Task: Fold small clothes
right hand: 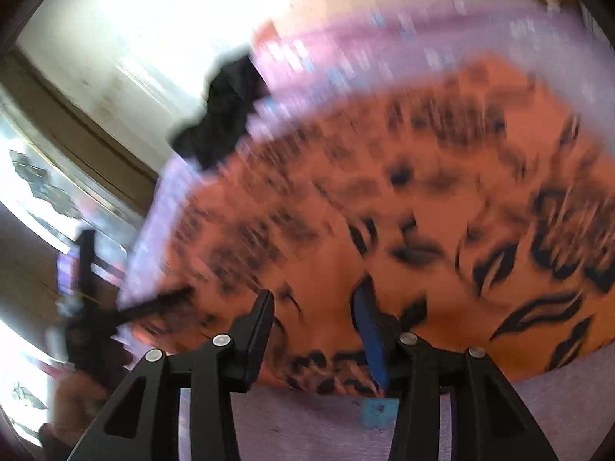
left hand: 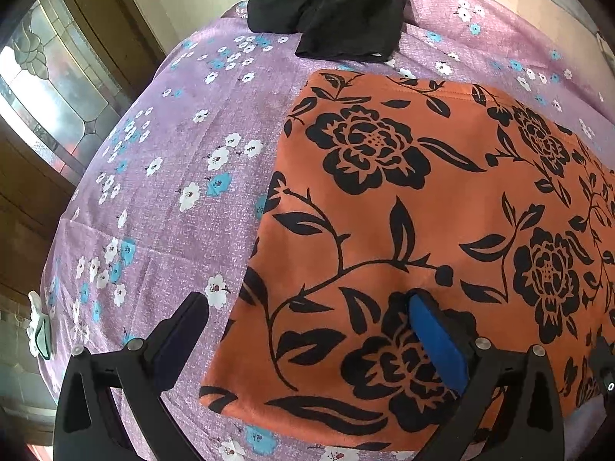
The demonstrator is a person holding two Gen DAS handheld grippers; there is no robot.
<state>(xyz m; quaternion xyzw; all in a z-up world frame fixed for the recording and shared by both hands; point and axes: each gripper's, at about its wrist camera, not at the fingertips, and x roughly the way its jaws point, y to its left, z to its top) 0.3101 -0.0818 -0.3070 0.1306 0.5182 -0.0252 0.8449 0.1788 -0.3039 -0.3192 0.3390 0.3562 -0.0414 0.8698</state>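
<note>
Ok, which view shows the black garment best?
Left wrist view: the black garment lies crumpled on the purple floral sheet, sharp though cut off at the top. The right wrist view shows it only as a motion-blurred dark shape.

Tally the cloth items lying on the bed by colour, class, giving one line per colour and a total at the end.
Orange with black flowers: 1, the folded orange cloth
Black: 1, the crumpled black garment
Purple with white and blue flowers: 1, the bedsheet under both
Total: 3

No legible text, label, brand or number appears in either view (right wrist view is motion-blurred).
</note>
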